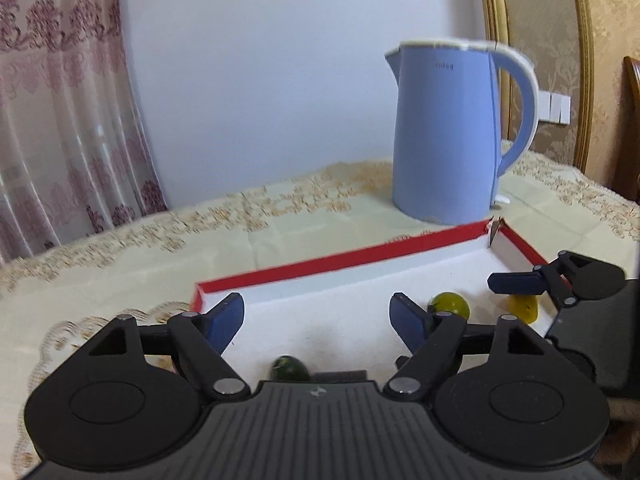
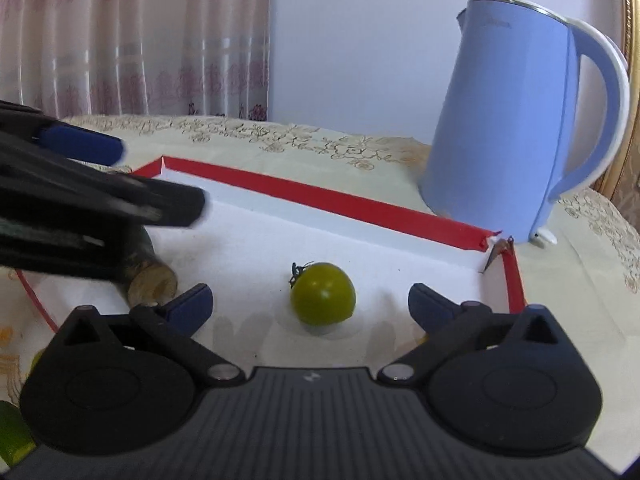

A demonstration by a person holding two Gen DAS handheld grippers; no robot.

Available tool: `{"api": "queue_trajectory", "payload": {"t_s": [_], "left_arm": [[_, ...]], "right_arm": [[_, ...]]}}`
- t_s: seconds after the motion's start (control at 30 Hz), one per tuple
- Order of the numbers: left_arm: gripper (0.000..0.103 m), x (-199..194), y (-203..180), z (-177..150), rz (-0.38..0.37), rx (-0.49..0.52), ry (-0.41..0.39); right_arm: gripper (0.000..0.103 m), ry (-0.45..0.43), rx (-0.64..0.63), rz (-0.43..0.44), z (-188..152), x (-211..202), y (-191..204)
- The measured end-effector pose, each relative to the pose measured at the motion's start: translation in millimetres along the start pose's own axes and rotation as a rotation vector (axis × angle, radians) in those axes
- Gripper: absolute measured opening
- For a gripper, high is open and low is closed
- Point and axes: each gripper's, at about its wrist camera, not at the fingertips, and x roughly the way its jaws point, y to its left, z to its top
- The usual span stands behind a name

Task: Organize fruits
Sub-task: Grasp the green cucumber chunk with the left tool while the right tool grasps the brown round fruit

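Note:
A shallow box with a red rim (image 1: pixel 340 261) and white floor lies on the table; it also shows in the right wrist view (image 2: pixel 320 200). A green tomato (image 2: pixel 323 298) sits on its floor, also seen in the left wrist view (image 1: pixel 449 305). A yellow fruit (image 1: pixel 522 308) lies to its right, partly behind the right gripper. A dark green fruit (image 1: pixel 289 368) lies just below my left gripper (image 1: pixel 316 320), which is open and empty. My right gripper (image 2: pixel 310 304) is open, with the tomato between its fingers. A cut-ended dark fruit (image 2: pixel 152 280) lies under the left gripper.
A tall blue electric kettle (image 1: pixel 448 132) stands just behind the box, also in the right wrist view (image 2: pixel 512 120). A cream embroidered tablecloth (image 1: pixel 160 240) covers the table. A curtain (image 1: pixel 60 100) hangs at the back left. A green object (image 2: pixel 12 432) sits at the lower left.

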Motion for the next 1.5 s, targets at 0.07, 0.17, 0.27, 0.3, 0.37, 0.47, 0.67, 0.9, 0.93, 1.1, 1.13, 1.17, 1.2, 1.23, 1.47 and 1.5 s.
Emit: {"api": "queue_trajectory", "payload": {"t_s": [0.07,0.17,0.27,0.3,0.37,0.47,0.67,0.9,0.93,1.1,1.13,1.17,1.2,1.23,1.47,1.5], "left_arm": [[0.083,-18.8,6.8,-1.5,0.021,0.0,-0.035],[0.091,-54.4,22.3,-10.5,0.062,-0.036,-0.116],[0.1,-84.3,37.9,-25.9,0.083,-0.097,-0.169],[0.1,-91.3,42.5,-31.5,0.078,-0.12,-0.178],[0.1,-101.7,50.0,-43.6,0.052,-0.164,-0.176],[0.1,-109.4,52.5,-60.6,0.007,-0.172,-0.153],[0.1,-111.9,40.0,-99.9,-0.034,-0.141,-0.076],[0.1,-103.7,36.5,-121.9,-0.002,-0.139,-0.065],[0.1,-103.7,38.3,-122.9,-0.009,-0.149,-0.068],[0.1,-100.6,42.1,-125.7,-0.02,-0.174,-0.043],[0.1,-100.8,42.3,-125.8,-0.022,-0.176,-0.044],[0.1,-101.2,42.3,-126.1,-0.024,-0.177,-0.045],[0.1,-101.2,41.9,-126.3,-0.027,-0.177,-0.045],[0.1,-101.2,41.6,-126.6,-0.027,-0.176,-0.045],[0.101,-99.1,39.6,-125.9,-0.031,-0.168,-0.032],[0.101,-99.0,39.5,-125.9,-0.031,-0.168,-0.031]], "right_arm": [[0.103,-0.019,0.016,0.018,0.5,-3.9,-2.2],[0.103,-0.095,0.043,0.068,4.6,-21.0,-4.4],[0.103,-0.188,0.076,0.066,6.8,-46.6,-9.1],[0.103,-0.211,0.085,0.034,6.3,-56.9,-9.5],[0.103,-0.241,0.085,0.004,2.1,-81.8,-9.6],[0.103,-0.241,0.042,-0.016,-11.3,-117.0,-3.6],[0.103,-0.17,0.069,-0.037,-61.2,-182.4,10.7],[0.103,-0.152,-0.062,-0.081,-100.9,-207.6,64.7],[0.103,-0.129,-0.086,-0.076,-100.9,-205.8,72.1],[0.066,0.005,-0.141,0.001,-104.1,-187.5,94.3],[0.056,0.025,-0.137,0.011,-103.6,-182.6,95.4],[0.051,0.041,-0.128,0.013,-103.4,-177.7,96.4],[0.049,0.052,-0.122,0.01,-104.2,-174.5,98.3],[0.049,0.057,-0.117,0.012,-104.5,-172.8,98.0],[0.032,0.089,-0.101,0.052,-104.7,-162.6,101.4],[0.032,0.089,-0.099,0.054,-104.6,-160.8,101.3]]}}
